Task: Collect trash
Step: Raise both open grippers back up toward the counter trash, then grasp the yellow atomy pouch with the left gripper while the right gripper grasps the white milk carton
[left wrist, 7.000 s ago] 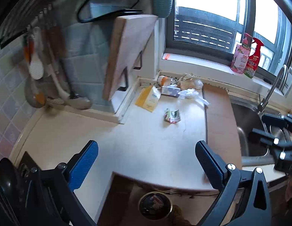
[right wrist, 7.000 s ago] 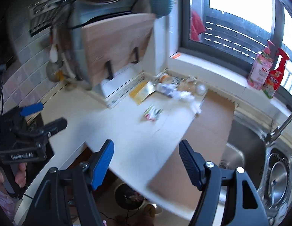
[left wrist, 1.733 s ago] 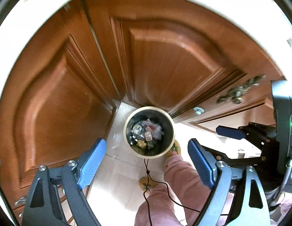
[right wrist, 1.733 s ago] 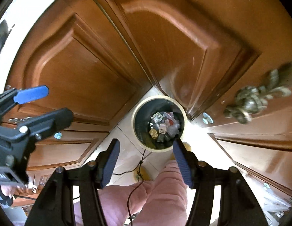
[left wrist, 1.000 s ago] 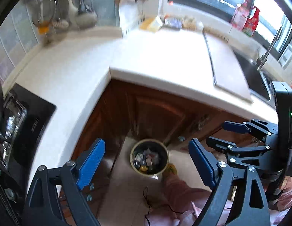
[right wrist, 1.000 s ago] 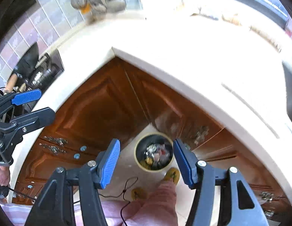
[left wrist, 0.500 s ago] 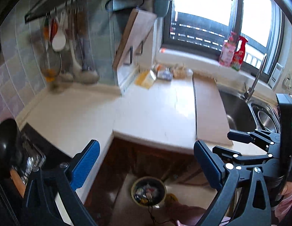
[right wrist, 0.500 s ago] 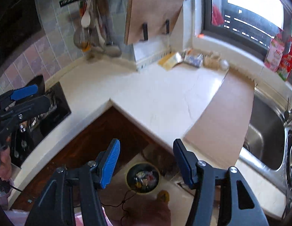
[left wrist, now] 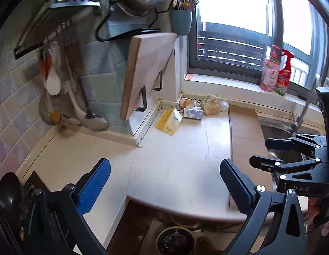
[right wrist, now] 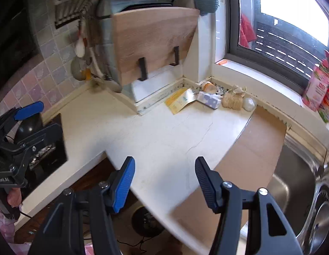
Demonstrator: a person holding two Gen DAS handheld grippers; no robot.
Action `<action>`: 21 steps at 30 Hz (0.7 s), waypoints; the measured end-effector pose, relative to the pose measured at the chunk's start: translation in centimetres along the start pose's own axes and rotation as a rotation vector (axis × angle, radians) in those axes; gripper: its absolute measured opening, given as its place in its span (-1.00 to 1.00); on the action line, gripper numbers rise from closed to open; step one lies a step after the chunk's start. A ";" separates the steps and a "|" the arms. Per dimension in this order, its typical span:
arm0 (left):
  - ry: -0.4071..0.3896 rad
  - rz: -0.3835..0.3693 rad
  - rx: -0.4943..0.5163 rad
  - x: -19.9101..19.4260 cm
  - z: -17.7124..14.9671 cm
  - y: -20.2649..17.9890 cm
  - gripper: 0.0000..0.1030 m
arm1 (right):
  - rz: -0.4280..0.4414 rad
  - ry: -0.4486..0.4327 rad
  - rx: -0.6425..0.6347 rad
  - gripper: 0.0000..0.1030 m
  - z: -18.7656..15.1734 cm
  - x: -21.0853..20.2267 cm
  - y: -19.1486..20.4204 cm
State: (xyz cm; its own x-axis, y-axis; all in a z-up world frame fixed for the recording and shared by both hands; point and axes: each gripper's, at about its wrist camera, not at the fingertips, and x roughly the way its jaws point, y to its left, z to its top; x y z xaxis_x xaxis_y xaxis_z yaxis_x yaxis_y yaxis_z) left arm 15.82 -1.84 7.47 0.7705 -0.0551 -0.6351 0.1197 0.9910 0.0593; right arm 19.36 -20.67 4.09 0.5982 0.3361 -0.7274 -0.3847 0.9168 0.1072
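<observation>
pretty clearly a home kitchen: tiled wall (left wrist: 13, 97) with ladles (left wrist: 85, 106) hanging off a rail, cutting board (left wrist: 147, 72) on a rack, pale worktop (left wrist: 181, 161), steel sink (right wrist: 291, 170) with tap under the window (left wrist: 238, 21), stove (right wrist: 47, 148) at the side.

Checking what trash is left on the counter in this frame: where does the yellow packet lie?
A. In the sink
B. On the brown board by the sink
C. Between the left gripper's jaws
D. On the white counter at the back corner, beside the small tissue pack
D: the yellow packet lies flat on the white counter near the back corner, next to the small tissue pack, away from both grippers.
</observation>
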 end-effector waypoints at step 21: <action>0.268 0.103 0.132 33.4 10.4 -7.2 0.98 | 0.133 0.136 -0.034 0.15 15.5 21.5 -17.4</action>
State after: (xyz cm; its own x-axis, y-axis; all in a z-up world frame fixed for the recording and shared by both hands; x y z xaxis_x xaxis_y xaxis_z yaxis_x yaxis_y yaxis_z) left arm 47.22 -12.10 -6.18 0.5923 0.0958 -0.8000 0.1437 0.9644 0.2219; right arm 49.84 -25.99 -2.89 0.4406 0.4192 -0.7938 -0.4789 0.8577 0.1871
